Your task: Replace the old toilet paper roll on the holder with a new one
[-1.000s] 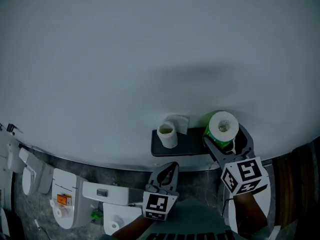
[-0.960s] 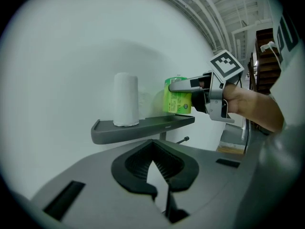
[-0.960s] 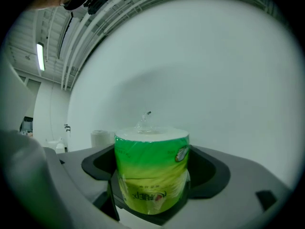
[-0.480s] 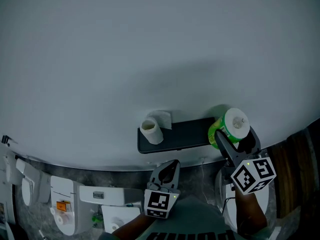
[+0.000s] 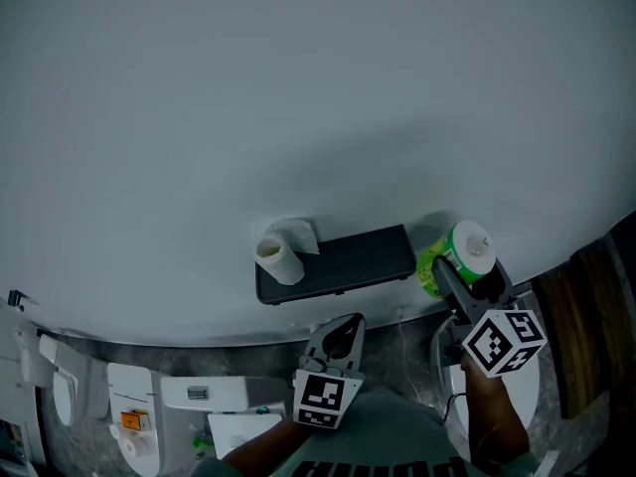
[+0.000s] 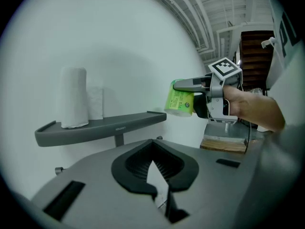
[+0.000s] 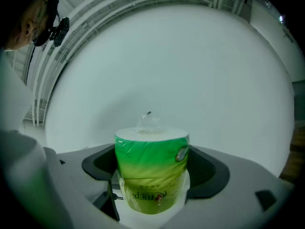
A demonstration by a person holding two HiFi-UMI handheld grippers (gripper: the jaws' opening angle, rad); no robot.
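Wall shelf (image 5: 348,261): old roll (image 5: 276,258) upright at left end, nearer left gripper (image 5: 348,324), jaws closed; right gripper (image 5: 449,269) clamping new roll (image 5: 469,246).

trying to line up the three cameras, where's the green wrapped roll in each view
Head view: green wrapped roll right of centre, past the right end of the shelf.
Left gripper view: roll just right of centre, beyond the shelf.
Right gripper view: roll bottom centre, held in the right gripper.
Shared landmark: the white wall behind it.
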